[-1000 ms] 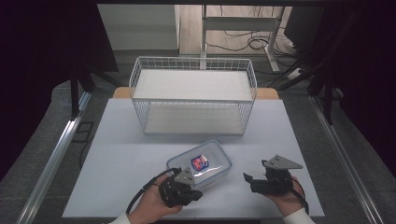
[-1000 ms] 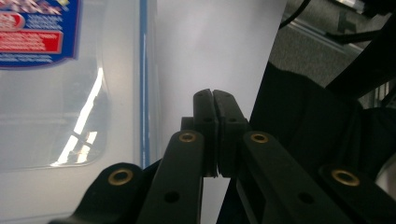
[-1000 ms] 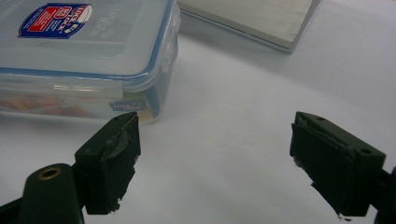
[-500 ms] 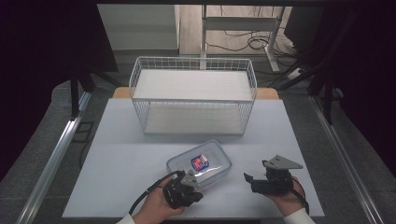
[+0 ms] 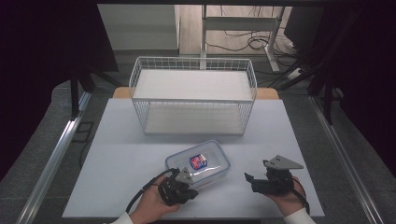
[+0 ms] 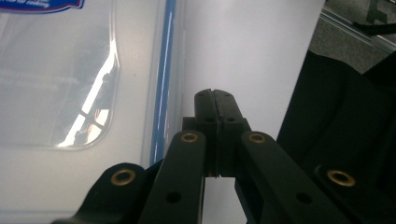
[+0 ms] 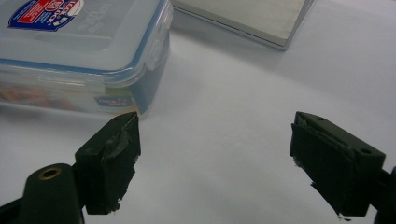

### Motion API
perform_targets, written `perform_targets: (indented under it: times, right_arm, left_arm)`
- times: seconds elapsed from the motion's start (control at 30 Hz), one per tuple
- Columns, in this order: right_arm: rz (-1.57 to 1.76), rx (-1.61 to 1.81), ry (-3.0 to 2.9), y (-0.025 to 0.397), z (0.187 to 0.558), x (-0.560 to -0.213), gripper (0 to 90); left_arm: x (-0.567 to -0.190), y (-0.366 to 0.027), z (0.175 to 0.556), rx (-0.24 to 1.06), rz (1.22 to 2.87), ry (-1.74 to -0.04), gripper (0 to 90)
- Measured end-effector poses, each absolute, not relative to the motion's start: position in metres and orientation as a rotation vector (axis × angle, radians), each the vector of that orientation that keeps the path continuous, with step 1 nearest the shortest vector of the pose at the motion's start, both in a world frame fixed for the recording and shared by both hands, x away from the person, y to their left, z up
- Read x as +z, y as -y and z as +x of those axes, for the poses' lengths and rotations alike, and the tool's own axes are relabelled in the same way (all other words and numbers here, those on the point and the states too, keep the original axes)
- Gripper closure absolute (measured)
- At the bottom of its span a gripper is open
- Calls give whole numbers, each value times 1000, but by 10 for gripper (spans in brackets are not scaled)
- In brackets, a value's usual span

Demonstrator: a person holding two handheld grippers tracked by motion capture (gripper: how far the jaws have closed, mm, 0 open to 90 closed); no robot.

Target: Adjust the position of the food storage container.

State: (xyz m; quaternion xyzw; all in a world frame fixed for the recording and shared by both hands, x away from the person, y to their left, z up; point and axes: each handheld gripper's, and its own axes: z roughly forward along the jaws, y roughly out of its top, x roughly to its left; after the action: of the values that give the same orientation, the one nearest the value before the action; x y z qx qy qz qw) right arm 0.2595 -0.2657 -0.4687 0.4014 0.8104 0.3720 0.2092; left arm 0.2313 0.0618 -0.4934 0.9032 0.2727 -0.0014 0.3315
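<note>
- Clear plastic box [image 5: 198, 163], lidded, sits on the table [image 5: 116, 177] before the rack [image 5: 193, 95] (probably light, stiff, slick).
- Left gripper [image 5: 183, 185] pressed together at its edge; right gripper [image 5: 249, 179] spread, apart.
- Best hold: side latches.

Your left gripper [image 5: 180, 185] jaws pressed together, held low in your hand, your right gripper [image 5: 254, 179] jaws spread wide, pointing left
</note>
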Motion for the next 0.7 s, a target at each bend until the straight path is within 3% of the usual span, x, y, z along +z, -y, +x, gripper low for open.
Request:
perform_targets:
  times: [0.7]
  right_arm:
    - [1120, 1024, -2265, 266, 261, -471, 166]
  left_arm:
    - [-496, -95, 253, 23, 2334, -823, 900]
